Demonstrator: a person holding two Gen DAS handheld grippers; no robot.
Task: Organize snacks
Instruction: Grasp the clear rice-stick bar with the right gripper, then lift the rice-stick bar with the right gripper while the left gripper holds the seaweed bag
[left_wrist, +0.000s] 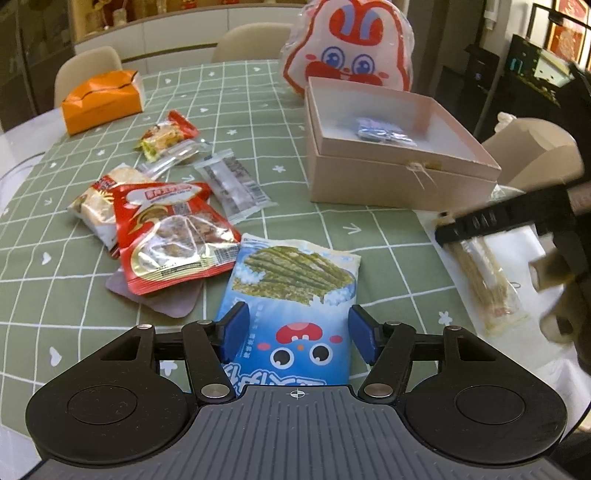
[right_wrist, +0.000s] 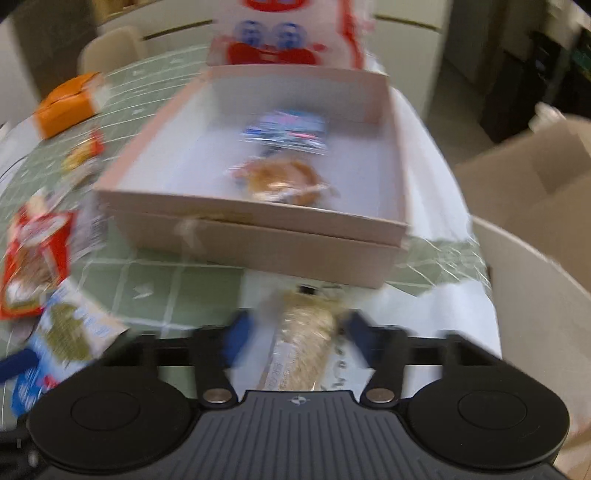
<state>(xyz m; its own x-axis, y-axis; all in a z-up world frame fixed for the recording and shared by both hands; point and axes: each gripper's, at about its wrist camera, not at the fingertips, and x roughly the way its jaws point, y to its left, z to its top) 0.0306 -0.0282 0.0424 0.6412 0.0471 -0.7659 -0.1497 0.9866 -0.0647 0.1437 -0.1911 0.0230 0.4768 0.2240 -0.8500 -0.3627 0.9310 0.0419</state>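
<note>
My left gripper (left_wrist: 300, 334) hangs low over a blue seaweed snack packet (left_wrist: 295, 288) that lies flat on the green checked tablecloth. It is open, with one blue pad over each long edge of the packet. The blurred right wrist view shows my right gripper (right_wrist: 297, 336) open around a clear-wrapped beige wafer stick (right_wrist: 306, 343) on the white table edge, with gaps at the pads. The left wrist view has the same stick (left_wrist: 491, 288) under a black right finger (left_wrist: 480, 221). The open pink box (right_wrist: 258, 251) holds a blue-silver packet (right_wrist: 288, 133) and a round brown pastry (right_wrist: 284, 181).
Several loose snack packets, among them a red one (left_wrist: 173, 236), lie left of the pink box (left_wrist: 402, 184). A bunny-print bag (left_wrist: 351, 48) stands behind it. An orange tissue box (left_wrist: 101, 99) sits far left, an open cardboard box (left_wrist: 535, 155) beyond the table's right edge.
</note>
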